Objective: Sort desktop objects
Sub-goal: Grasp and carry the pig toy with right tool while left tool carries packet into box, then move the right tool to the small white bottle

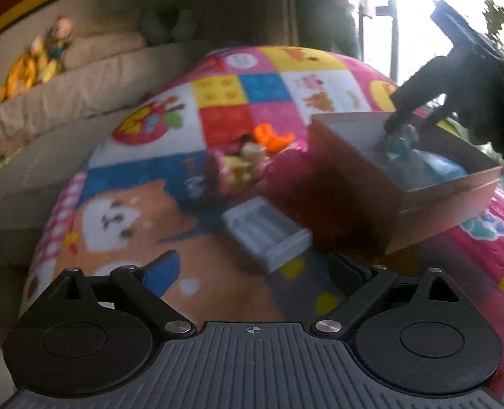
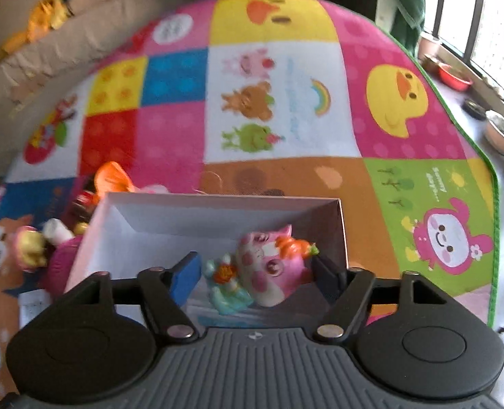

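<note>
A brown cardboard box (image 1: pixel 361 184) with a white inside (image 2: pixel 156 228) stands on a colourful play mat. My right gripper (image 2: pixel 255 272) is open over the box; a pink pig figurine (image 2: pixel 272 266) and a small teal figurine (image 2: pixel 224 289) lie between its fingers. In the left wrist view the right gripper (image 1: pixel 412 119) reaches into the box above a teal figurine (image 1: pixel 400 139). My left gripper (image 1: pixel 252 266) is open and empty above the mat, just before a grey-blue tray (image 1: pixel 269 231). A pile of small toys (image 1: pixel 252 156) with an orange one (image 1: pixel 272 138) lies left of the box.
The play mat (image 2: pixel 286 109) covers the table. A beige sofa (image 1: pixel 81 78) with stuffed toys (image 1: pixel 37 64) stands behind on the left. Bowls and pots (image 2: pixel 456 78) sit on the sill at the right by a window.
</note>
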### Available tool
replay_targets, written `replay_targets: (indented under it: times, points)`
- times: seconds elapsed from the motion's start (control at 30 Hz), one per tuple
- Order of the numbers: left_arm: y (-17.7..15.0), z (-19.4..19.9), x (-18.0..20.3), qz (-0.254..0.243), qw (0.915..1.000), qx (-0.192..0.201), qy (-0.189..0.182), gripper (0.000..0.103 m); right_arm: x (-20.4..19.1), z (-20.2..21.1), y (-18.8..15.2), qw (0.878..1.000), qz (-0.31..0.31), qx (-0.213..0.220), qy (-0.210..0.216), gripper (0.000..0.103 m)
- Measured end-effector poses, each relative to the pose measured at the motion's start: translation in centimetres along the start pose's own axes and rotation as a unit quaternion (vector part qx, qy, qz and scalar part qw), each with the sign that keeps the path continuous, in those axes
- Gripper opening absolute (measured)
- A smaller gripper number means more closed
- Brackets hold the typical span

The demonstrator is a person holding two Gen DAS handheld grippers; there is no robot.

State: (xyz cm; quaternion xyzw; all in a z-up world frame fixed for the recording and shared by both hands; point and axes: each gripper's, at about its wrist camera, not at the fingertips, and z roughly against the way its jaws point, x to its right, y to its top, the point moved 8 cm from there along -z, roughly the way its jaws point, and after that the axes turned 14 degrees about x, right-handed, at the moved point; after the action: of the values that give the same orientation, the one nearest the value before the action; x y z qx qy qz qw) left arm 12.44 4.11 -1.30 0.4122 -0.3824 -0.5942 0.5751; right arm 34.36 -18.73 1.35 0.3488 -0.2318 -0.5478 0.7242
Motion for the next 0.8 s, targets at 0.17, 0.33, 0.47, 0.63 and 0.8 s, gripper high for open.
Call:
replay_targets:
  times: [0.17,0.33,0.47,0.63,0.8]
  points:
    - [-0.8,-0.6,-1.5,0.044,0.9989,0.015,0.007,0.099,-2.8,1.3,2.6,0.999,0.027,0.021,0.004,0.081]
    - [-1.6,-0.9,-1.8,0.078,0.9967,0.022,-0.007,0.1,-9.2,0.5,5.1,0.996,0.067,0.026,0.051,0.08]
    - [-1.7,-0.8,-2.6,0.109,0.9935,0.029,-0.013,0.101,-14.8,-2.9,5.5,0.995,0.075,0.004,0.071,0.08]
    - [-1.7,-0.8,-2.7,0.122,0.9919,0.031,-0.02,0.101,-18.1,-9.2,5.6,0.997,0.027,-0.035,0.063,0.08]
    - [-1.8,-0.8,-3.0,0.136,0.9901,0.029,-0.022,0.101,-19.6,-12.9,5.0,0.996,0.041,-0.06,0.049,0.052]
